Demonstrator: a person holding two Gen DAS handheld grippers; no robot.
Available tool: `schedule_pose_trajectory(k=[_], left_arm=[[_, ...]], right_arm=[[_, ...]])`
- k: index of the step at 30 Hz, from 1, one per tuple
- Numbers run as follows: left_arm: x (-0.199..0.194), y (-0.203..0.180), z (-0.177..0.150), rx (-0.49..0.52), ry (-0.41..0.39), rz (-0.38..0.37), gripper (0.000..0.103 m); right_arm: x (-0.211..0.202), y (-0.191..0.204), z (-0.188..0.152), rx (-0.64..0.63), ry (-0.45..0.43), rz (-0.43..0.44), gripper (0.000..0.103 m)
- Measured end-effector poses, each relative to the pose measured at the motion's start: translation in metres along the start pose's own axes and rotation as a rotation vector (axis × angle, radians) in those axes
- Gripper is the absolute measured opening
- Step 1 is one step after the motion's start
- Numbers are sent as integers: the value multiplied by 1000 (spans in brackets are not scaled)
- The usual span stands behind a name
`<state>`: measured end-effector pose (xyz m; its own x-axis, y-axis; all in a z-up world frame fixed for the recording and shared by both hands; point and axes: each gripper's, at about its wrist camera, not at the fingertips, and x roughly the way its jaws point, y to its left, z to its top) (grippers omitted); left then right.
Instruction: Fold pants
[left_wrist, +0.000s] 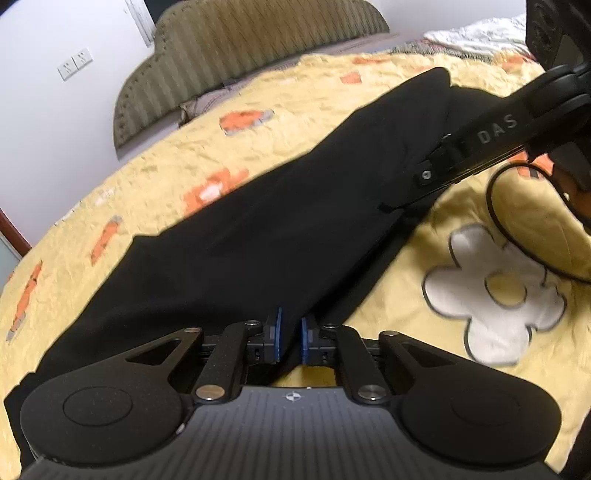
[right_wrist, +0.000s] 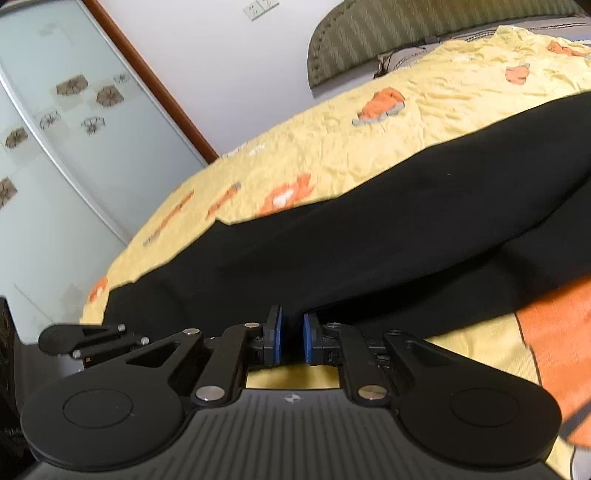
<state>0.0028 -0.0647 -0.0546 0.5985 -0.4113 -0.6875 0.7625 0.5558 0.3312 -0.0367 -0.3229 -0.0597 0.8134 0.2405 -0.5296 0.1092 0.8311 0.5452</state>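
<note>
**Pants pinched at near edge by both grippers**

Pants (left_wrist: 258, 229) lie stretched across the yellow bedspread (left_wrist: 369, 85). Only the left wrist view shows the white flower patch (left_wrist: 491, 291); only the right shows the glass door (right_wrist: 55, 147). Left gripper (left_wrist: 290, 338) and right gripper (right_wrist: 290, 338) tilt downward, each clamped on black fabric.

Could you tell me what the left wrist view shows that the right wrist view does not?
Only the left wrist view shows the white flower patch, a black cable and the right gripper's body from the side. Only the right wrist view shows the glass door. Both share the black pants on the yellow cover, the headboard, and shut jaws gripping the pants' near edge.
</note>
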Motion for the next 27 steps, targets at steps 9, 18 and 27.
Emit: schedule_pose_trajectory(k=[9,18,27], left_arm=[[-3,6,5,-52,40,-117,19],[-4,5,54,-171,-107,-175,58],[79,-21,79,-226,15,109,62]], right_arm=[[-8,-14,0,27,34,17,15],[-85,-131,46,301,-282,-236,16],[-61,-212,73,692,-268,-111,16]])
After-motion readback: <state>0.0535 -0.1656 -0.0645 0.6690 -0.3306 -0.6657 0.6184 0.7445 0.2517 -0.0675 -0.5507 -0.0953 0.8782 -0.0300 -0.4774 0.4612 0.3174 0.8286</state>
